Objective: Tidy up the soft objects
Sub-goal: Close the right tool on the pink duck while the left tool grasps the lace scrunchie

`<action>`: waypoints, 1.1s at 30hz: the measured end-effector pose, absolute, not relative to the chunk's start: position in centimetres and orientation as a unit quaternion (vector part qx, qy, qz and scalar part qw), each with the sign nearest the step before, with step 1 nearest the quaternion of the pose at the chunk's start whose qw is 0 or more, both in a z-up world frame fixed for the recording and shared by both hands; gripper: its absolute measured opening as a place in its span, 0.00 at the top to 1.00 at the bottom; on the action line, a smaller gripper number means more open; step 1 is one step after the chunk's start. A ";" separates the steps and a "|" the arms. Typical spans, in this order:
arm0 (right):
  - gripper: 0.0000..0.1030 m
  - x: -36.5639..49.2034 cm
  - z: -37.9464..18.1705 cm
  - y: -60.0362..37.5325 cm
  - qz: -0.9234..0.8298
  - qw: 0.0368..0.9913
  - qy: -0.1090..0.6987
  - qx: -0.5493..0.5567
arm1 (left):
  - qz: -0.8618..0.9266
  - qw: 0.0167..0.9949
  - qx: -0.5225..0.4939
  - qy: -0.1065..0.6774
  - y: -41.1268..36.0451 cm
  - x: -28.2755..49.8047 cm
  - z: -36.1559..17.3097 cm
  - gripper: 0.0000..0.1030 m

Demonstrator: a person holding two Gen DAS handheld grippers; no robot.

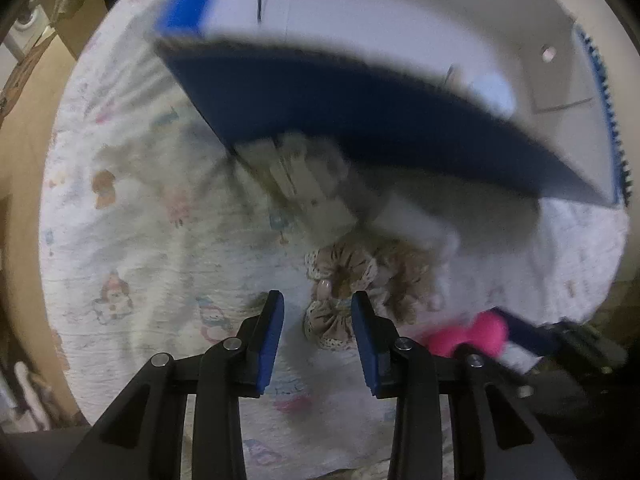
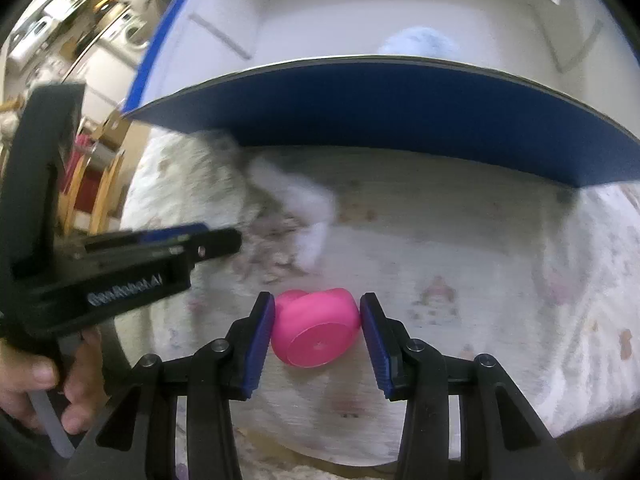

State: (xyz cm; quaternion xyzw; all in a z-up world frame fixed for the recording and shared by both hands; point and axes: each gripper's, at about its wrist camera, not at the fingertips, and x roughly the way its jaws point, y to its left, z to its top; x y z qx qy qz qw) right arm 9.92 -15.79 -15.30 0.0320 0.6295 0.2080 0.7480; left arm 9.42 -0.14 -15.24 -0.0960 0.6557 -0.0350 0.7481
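A pink soft toy sits between the blue pads of my right gripper, which is shut on it just above the patterned white cloth. It also shows in the left wrist view. My left gripper is open and empty, just in front of a beige lace-edged scrunchie. A white fluffy item lies on the cloth by the blue-and-white storage box. A pale blue fluffy item lies inside the box.
The box's blue front wall stands close ahead in both views. The left gripper's body and a hand fill the left of the right wrist view. Wooden furniture stands beyond the cloth's left edge.
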 end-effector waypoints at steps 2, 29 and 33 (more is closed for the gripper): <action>0.55 10.1 -15.3 -16.6 0.198 0.750 0.630 0.037 | -0.027 0.736 -0.093 0.671 -0.6 9.7 -16.3 0.78; 0.55 9.4 -14.3 -17.1 0.191 0.763 0.616 0.041 | -0.052 0.809 -0.204 0.550 5.6 6.9 -8.5 0.94; 0.55 9.5 -14.1 -17.6 0.186 0.764 0.616 0.048 | -0.060 0.803 -0.197 0.559 4.6 7.0 -9.0 0.94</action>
